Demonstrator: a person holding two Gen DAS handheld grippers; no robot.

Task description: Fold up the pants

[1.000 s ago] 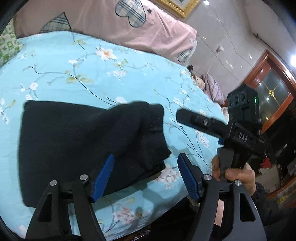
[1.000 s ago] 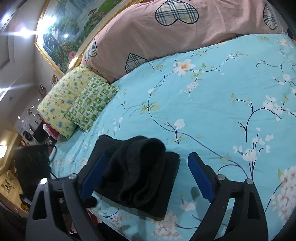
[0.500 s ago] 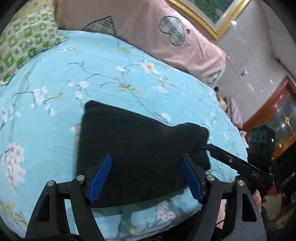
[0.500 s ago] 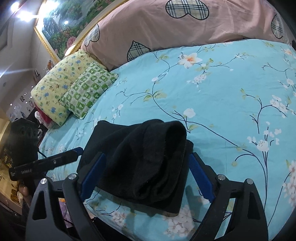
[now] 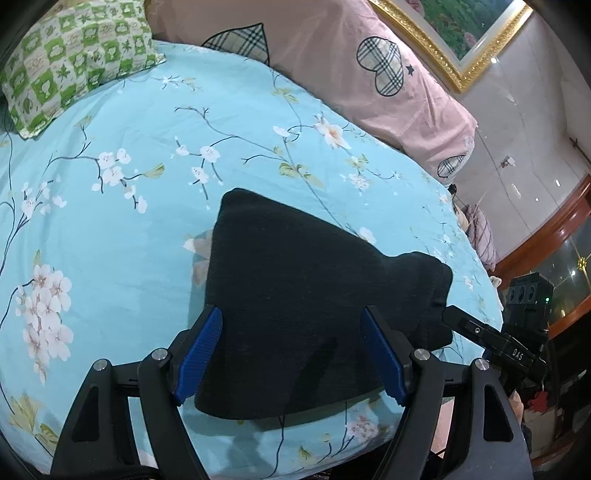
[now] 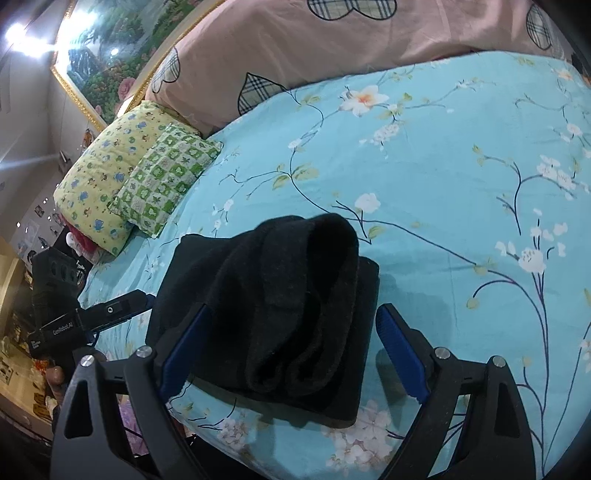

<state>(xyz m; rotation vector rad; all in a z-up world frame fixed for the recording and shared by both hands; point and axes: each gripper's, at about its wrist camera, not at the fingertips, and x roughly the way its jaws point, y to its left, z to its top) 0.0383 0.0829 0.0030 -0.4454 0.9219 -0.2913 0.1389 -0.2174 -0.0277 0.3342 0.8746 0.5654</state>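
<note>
Left wrist: pants (image 5: 317, 306) near edge hidden.

painting (image 5: 461, 33) cut off by frame edge, pants (image 6: 280, 306) near edge hidden behind right gripper (image 6: 291, 354)

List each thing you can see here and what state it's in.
black pants: folded into a compact stack on the bed, top layer bulging, not flat
left gripper: open, holding nothing
right gripper: open, holding nothing
floral bedsheet: spread out
green checked pillow: lying beside the yellow pillow
</note>
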